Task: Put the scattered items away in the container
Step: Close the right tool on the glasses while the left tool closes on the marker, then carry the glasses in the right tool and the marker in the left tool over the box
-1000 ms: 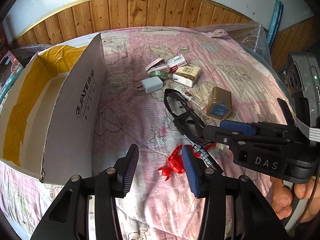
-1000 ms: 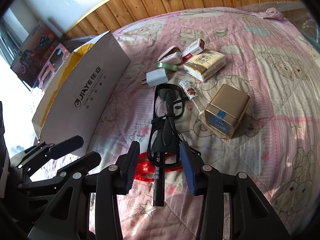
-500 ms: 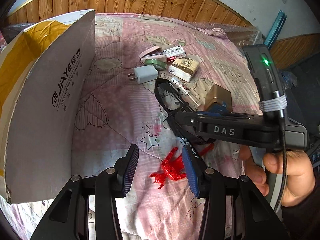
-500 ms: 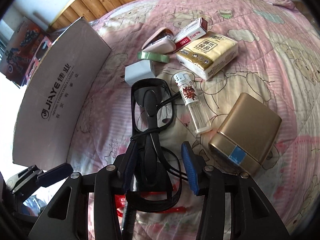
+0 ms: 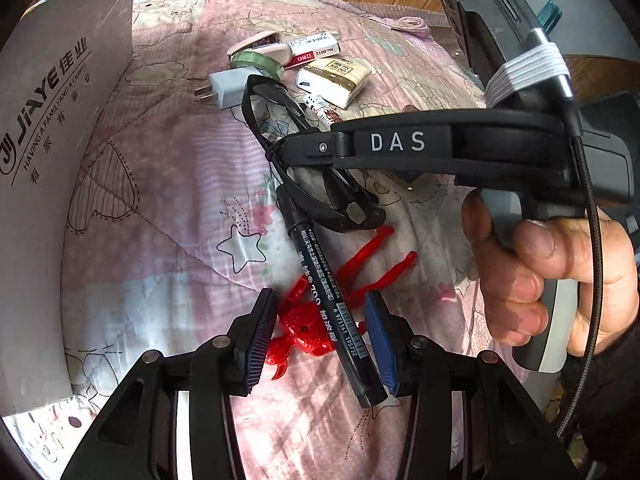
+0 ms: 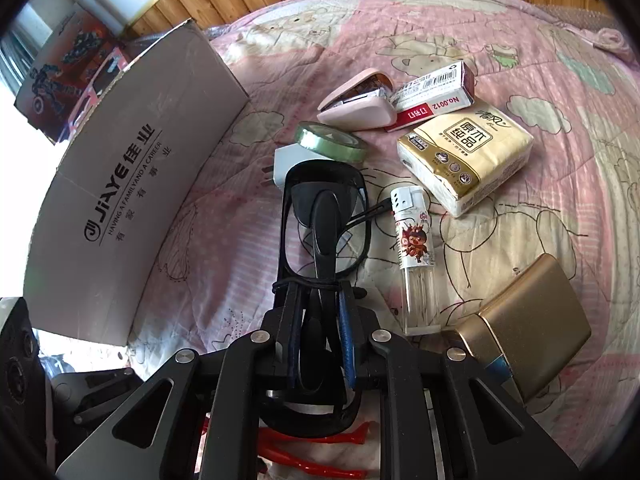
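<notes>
Right wrist view: glasses (image 6: 320, 216) are clamped by the right gripper (image 6: 320, 344), left gripper (image 5: 320, 332) is gaping over the pen (image 5: 332, 304), and everything else at 12-to-3 o'clock is left unboxed.

My left gripper (image 5: 318, 330): black skeletal frame with triangular cut-outs, silver screws at the joints, and ribbed pads, dark on one finger and blue on the other (image 5: 380, 338). My right gripper (image 6: 320, 336): same black frame, silver screws and blue-edged pads; seen from the left wrist view, its side bears white letters "DAS" on black. Its grey-and-white handle carries a braided black cable, a white band wrap and a green indicator light. A dark sleeve covers my right wrist.
</notes>
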Available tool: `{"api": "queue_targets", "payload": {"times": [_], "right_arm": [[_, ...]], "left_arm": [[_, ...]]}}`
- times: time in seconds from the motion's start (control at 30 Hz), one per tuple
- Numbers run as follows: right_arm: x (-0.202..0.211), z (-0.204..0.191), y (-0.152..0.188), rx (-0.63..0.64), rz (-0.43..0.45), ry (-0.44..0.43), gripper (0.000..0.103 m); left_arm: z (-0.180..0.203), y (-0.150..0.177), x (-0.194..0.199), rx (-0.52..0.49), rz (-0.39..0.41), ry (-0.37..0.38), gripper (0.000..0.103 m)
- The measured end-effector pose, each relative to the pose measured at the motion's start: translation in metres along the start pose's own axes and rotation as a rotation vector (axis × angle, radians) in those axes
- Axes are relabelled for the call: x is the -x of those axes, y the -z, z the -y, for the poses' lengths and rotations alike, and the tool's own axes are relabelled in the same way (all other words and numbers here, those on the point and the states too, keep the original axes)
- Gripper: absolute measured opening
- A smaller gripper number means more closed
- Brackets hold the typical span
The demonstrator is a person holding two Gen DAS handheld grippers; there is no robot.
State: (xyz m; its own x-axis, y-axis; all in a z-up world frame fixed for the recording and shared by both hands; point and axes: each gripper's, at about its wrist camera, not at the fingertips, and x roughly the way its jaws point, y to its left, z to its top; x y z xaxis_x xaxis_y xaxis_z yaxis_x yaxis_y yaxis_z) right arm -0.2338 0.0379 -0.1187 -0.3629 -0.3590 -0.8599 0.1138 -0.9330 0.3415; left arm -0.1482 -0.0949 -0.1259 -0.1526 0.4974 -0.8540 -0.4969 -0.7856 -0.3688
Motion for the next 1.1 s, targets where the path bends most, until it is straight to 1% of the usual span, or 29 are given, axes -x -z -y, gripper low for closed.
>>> {"api": "queue_targets", "payload": {"times": [0.07, 0.1, 0.13, 0.17, 0.2, 0.27, 0.3, 0.37, 0.4, 0.47, 0.53, 0.63, 0.8, 0.87, 1.03, 1.1], "right_arm": [[-0.002, 0.001, -0.002, -0.006, -0.004, -0.008, 0.018], [-0.003, 0.001, -0.004, -0.008, -0.007, -0.015, 0.02], [-0.005, 0.002, -0.005, -0.012, -0.011, -0.022, 0.021], [-0.007, 0.003, -0.007, -0.015, -0.012, -0.024, 0.023], [-0.01, 0.003, -0.01, -0.012, -0.008, -0.018, 0.026], [-0.014, 0.005, -0.014, -0.012, 0.009, -0.025, 0.028], [-0.016, 0.007, -0.016, -0.021, 0.013, -0.039, 0.025], [-0.016, 0.011, -0.02, -0.039, 0.017, -0.065, 0.022], [-0.014, 0.012, -0.02, -0.049, 0.025, -0.076, 0.017], [-0.007, 0.015, -0.02, -0.073, 0.042, -0.092, 0.016], [0.002, 0.019, -0.017, -0.099, 0.058, -0.108, 0.016], [0.013, 0.024, -0.013, -0.144, 0.077, -0.131, 0.016], [0.031, 0.024, 0.001, -0.176, 0.111, -0.14, 0.016], [0.039, 0.022, 0.007, -0.186, 0.125, -0.136, 0.016], [0.051, 0.015, 0.018, -0.176, 0.136, -0.115, 0.016], [0.058, 0.011, 0.023, -0.162, 0.149, -0.09, 0.016]], "left_arm": [[0.003, -0.005, -0.006, -0.012, 0.003, -0.013, 0.047], [0.003, -0.007, -0.009, -0.011, 0.004, -0.019, 0.047], [0.003, -0.01, -0.011, -0.009, 0.009, -0.014, 0.043], [0.003, -0.012, -0.012, -0.013, 0.01, -0.015, 0.036], [0.002, -0.014, -0.012, -0.014, 0.009, -0.015, 0.032], [-0.005, -0.019, -0.013, 0.012, 0.008, 0.002, 0.028], [-0.007, -0.02, -0.014, 0.016, 0.004, -0.013, 0.022], [-0.011, -0.023, -0.015, 0.023, 0.005, -0.001, 0.021], [-0.012, -0.024, -0.015, 0.028, 0.004, 0.001, 0.019], [-0.012, -0.024, -0.015, 0.017, 0.001, -0.011, 0.014], [-0.013, -0.025, -0.013, 0.027, 0.0, -0.001, 0.014], [-0.01, -0.023, -0.009, 0.016, 0.003, -0.005, 0.014], [-0.007, -0.017, -0.001, 0.01, 0.005, -0.024, 0.014], [-0.004, -0.015, 0.005, -0.003, 0.015, -0.065, 0.014], [0.003, -0.013, 0.022, -0.02, 0.05, -0.115, 0.014], [0.005, -0.013, 0.025, -0.033, 0.066, -0.14, 0.014]]}}
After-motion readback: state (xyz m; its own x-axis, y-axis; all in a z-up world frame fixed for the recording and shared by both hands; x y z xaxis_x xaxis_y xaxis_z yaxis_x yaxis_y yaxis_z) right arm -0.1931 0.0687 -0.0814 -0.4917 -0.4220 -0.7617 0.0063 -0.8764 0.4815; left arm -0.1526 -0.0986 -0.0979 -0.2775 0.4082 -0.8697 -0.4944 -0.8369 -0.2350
